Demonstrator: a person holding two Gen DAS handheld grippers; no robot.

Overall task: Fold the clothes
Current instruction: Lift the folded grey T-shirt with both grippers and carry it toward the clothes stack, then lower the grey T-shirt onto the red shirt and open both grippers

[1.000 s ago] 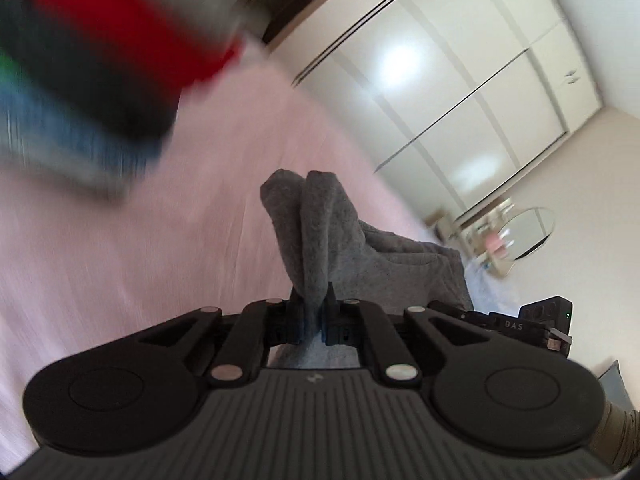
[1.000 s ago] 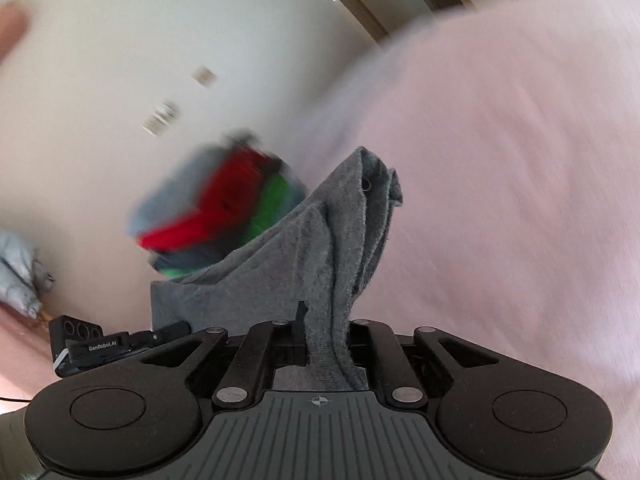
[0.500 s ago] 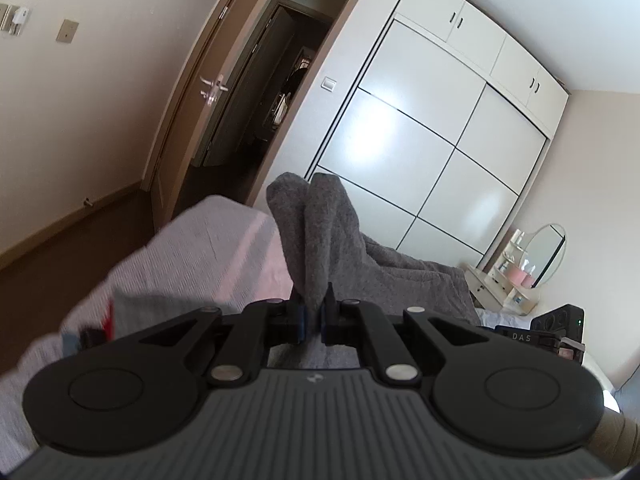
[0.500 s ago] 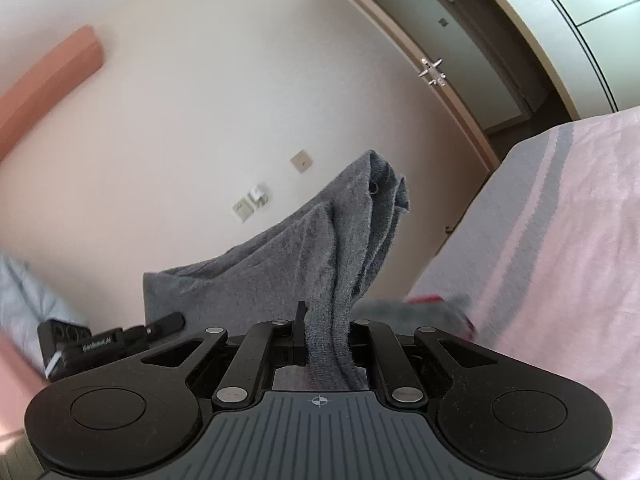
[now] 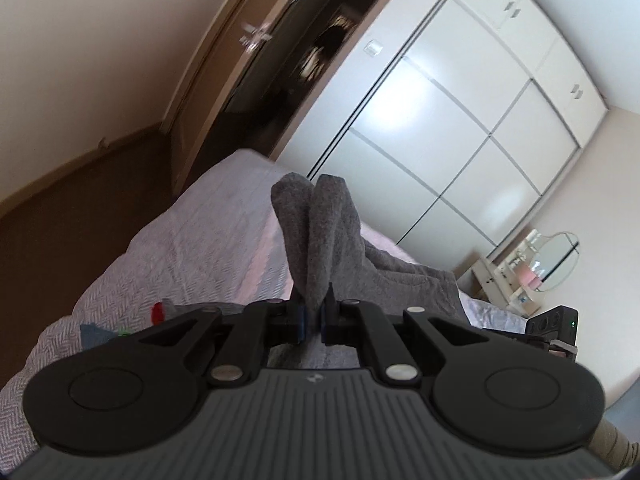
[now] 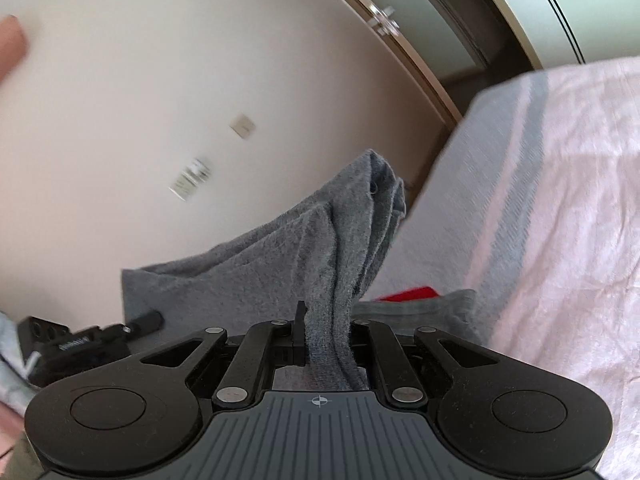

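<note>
A grey knit garment [image 5: 320, 236] is pinched in my left gripper [image 5: 313, 312], which is shut on a bunched corner that sticks up past the fingers. The same grey garment [image 6: 320, 248] is pinched in my right gripper [image 6: 324, 336], also shut on a gathered edge. The cloth hangs stretched between the two grippers, lifted above the pink and grey bedspread [image 5: 180, 248]. The other gripper shows at the right edge of the left wrist view [image 5: 556, 328] and at the left edge of the right wrist view [image 6: 72, 344].
A stack of folded clothes, red, green and blue [image 5: 132, 324], lies on the bed below, seen as red and grey in the right wrist view [image 6: 416, 300]. White wardrobe doors [image 5: 460, 120], an open doorway [image 5: 280, 60] and a dressing table with mirror [image 5: 536, 264] stand beyond.
Both grippers, still shut on the grey garment, have risen and tilted up from the bed, then dipped slightly. The folded stack dropped from close in front to low in both views.
</note>
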